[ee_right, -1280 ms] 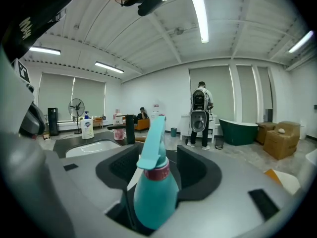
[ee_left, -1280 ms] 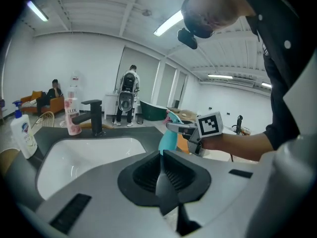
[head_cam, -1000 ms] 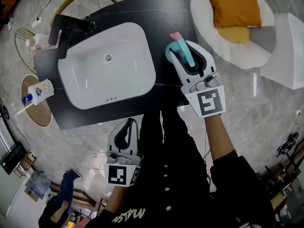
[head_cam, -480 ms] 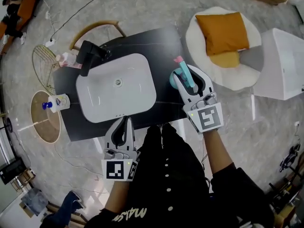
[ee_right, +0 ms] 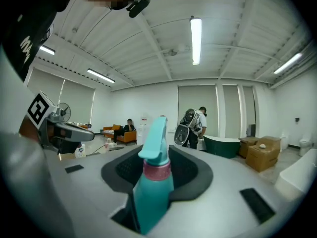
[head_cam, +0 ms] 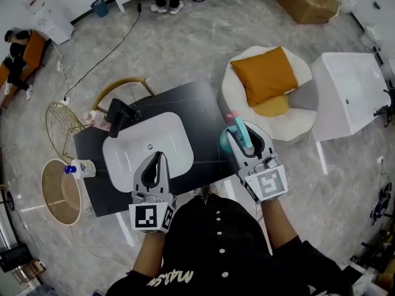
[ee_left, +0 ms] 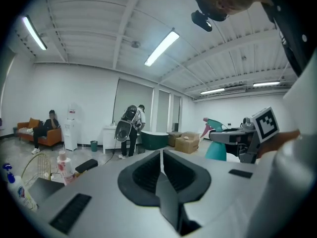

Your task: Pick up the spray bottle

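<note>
The teal spray bottle point(head_cam: 239, 138) with a pink collar is in the air over the right end of the black counter point(head_cam: 203, 110). My right gripper point(head_cam: 244, 130) is shut on its neck. In the right gripper view the bottle point(ee_right: 152, 182) stands upright between the dark pads point(ee_right: 190, 170), trigger head pointing away. My left gripper point(head_cam: 158, 156) hovers over the front rim of the white basin point(head_cam: 133, 156). Its jaws are shut with nothing in them, as its own view shows point(ee_left: 161, 155). That view also catches the bottle point(ee_left: 216, 144) to the right.
A black faucet point(head_cam: 121, 115) and a pink bottle point(head_cam: 92, 117) stand at the counter's far left. A soap bottle point(head_cam: 80, 168) sits on a round wooden stool point(head_cam: 58, 196). A white chair with an orange cushion point(head_cam: 266, 78) and a white tub point(head_cam: 349, 94) are to the right. People stand farther off.
Both grippers have risen well above the counter, which now looks smaller and farther below. The spray bottle went up in the right gripper. The left gripper now hangs over the basin's front.
</note>
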The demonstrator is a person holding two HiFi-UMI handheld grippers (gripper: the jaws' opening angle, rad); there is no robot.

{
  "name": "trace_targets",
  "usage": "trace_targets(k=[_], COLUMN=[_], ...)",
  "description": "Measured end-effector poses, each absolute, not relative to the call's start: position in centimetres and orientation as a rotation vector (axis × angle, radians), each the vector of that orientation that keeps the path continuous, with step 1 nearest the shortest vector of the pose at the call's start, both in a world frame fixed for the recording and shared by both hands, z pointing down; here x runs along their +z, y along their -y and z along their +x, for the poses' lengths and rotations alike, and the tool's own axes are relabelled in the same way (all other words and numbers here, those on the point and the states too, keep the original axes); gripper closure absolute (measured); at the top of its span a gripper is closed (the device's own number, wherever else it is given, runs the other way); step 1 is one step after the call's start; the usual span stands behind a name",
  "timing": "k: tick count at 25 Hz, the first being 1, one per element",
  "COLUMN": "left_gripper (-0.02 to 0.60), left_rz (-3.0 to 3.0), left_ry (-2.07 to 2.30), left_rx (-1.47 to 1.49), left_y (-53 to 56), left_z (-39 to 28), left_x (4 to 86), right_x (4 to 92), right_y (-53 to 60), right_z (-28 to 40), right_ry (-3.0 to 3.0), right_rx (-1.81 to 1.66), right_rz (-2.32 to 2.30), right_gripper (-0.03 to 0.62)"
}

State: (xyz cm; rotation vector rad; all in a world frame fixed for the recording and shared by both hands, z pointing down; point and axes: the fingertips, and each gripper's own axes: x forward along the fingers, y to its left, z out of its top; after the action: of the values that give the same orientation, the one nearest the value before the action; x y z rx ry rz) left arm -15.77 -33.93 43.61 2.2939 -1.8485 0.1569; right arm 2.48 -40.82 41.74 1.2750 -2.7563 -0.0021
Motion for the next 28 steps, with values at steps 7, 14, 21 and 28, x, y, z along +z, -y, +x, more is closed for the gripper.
trace_targets(k=[7,14,21,28], left_gripper=[0.554,0.554,0.554,0.554], left_rz=[2.377,2.432,2.462,2.463], left_ry=[1.833,1.824,1.811,1.833], left_rx=[0.081,0.039,0.028,0.007], left_y=[35.6,36.4,36.5,36.1], left_z=[-14.5,-13.6,-12.9,-13.1], left_x=[41.0,39.2,38.6,38.1], right_x=[39.2,38.3,37.6,37.5], right_y=[38.6,37.7,37.9,38.1], right_z=[6.0,9.3,9.8,9.2], right_ry=[2.715,2.611,2.598,2.667], right_rx=[-0.037,-0.009,-0.025,-0.082], right_rz=[1.417,1.546,1.588,1.571], right_gripper=[0.459,0.459,0.461,0.461])
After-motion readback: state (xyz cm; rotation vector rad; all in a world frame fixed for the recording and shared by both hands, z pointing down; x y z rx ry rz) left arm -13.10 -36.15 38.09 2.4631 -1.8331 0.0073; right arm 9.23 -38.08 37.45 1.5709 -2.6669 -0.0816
